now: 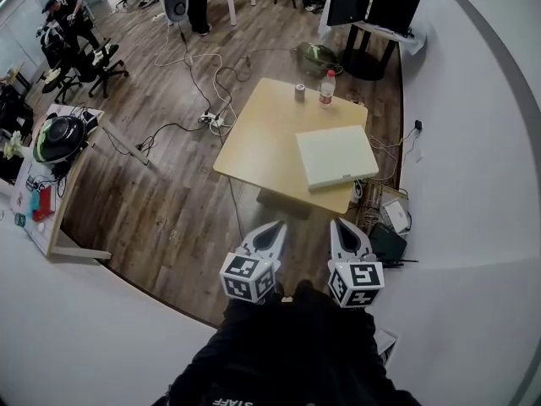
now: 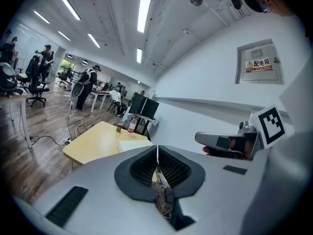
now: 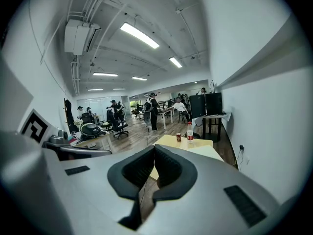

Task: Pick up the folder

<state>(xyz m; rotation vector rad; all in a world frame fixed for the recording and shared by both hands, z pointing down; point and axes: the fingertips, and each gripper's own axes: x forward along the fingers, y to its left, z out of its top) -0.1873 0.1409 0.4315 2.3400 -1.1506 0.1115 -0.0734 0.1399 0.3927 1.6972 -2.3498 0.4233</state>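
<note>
Your left gripper [image 1: 274, 227] and right gripper [image 1: 339, 225] sit side by side at lower centre of the head view, short of the table [image 1: 254, 134]. Both have their jaws pressed together, with nothing between them. The folder [image 1: 336, 156] lies flat on the table's right half, just right of frame centre, apart from both grippers. A bottle [image 1: 326, 88] and a can [image 1: 299, 92] stand above it in the frame.

"配电箱" label on wall panel [image 2: 259, 62]
</note>
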